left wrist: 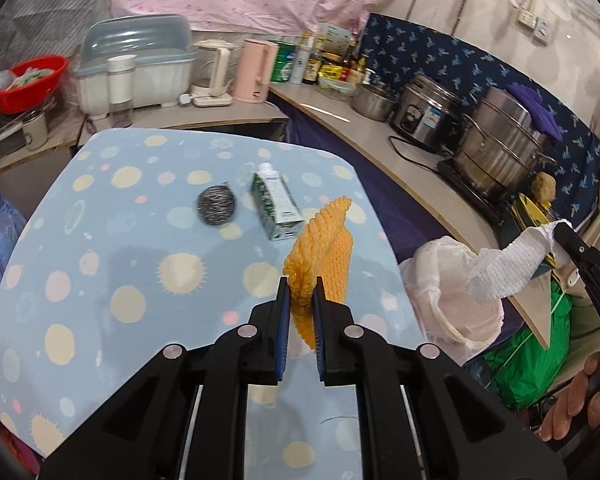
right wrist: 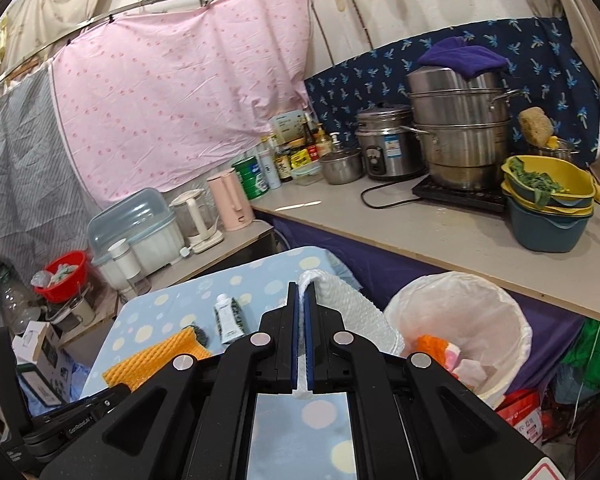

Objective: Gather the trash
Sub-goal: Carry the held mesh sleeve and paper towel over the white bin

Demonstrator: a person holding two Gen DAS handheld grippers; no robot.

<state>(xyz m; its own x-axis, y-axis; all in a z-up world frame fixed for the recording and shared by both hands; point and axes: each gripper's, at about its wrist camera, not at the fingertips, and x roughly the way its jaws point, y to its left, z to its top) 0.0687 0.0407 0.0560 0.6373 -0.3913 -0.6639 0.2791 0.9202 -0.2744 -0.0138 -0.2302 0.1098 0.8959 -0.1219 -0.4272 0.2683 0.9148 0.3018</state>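
Observation:
My left gripper (left wrist: 302,282) is shut on an orange foam net sleeve (left wrist: 324,248), lifted above the blue dotted table (left wrist: 100,260). My right gripper (right wrist: 302,292) is shut on a white foam net sleeve (right wrist: 352,312), held just left of the white-lined trash bin (right wrist: 512,320). In the left wrist view that white sleeve (left wrist: 508,268) hangs over the bin (left wrist: 448,280) from the right gripper (left wrist: 560,236). A steel scrubber ball (left wrist: 217,204) and a small green-and-white carton (left wrist: 276,204) lie on the table. The bin holds orange and pink scraps (right wrist: 436,348).
A long counter (right wrist: 440,236) behind the bin carries steel pots (right wrist: 460,136), a rice cooker (right wrist: 388,144), stacked basins (right wrist: 548,204) and bottles. A lower shelf holds kettles (left wrist: 216,72) and a dish box (left wrist: 136,64). A person's hand (left wrist: 576,400) shows at lower right.

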